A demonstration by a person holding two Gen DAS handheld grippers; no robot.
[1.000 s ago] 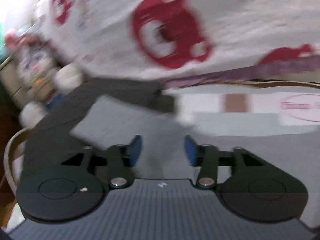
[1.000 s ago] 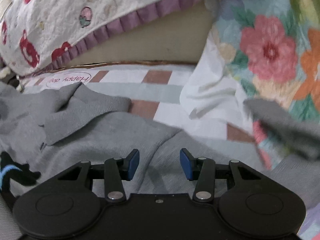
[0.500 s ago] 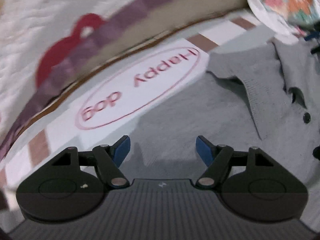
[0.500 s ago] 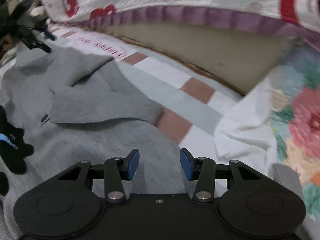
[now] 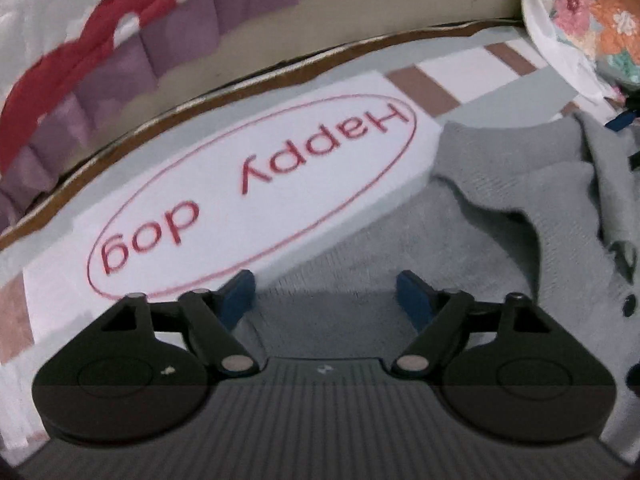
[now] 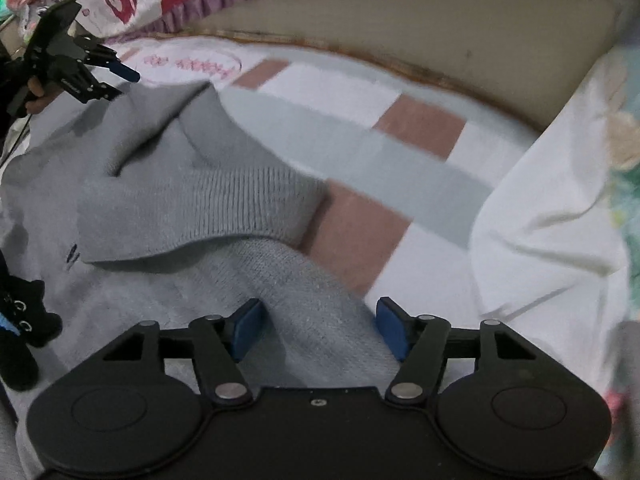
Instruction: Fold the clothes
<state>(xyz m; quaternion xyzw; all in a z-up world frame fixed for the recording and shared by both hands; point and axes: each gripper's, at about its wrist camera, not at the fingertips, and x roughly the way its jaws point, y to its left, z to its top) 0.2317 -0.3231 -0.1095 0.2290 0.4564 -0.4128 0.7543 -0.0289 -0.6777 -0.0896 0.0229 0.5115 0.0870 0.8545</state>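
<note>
A grey knit sweater (image 6: 192, 208) with a collar and dark buttons lies spread on a checked bed sheet (image 6: 360, 148). My right gripper (image 6: 318, 328) hovers low over the sweater's right shoulder, its jaws opening, with a ridge of grey knit between the blue pads but not pressed. My left gripper (image 5: 326, 294) points down at the sweater's left shoulder (image 5: 400, 240) by the "Happy dog" patch (image 5: 256, 196), jaws opening, cloth below them and nothing pinched. The left gripper (image 6: 116, 70) also shows at the far left of the right wrist view, held by a hand.
A quilt with red prints and a purple frill (image 5: 132, 64) hangs along the back. A floral pillow (image 5: 592, 20) lies at the right. A beige headboard edge (image 6: 440, 32) runs behind the sheet. A black cat motif (image 6: 24, 320) sits on the sweater's front.
The left gripper swung down from the quilt to the sweater's shoulder and opened wider. The right gripper slid along the sweater toward its shoulder and its jaws spread apart.
</note>
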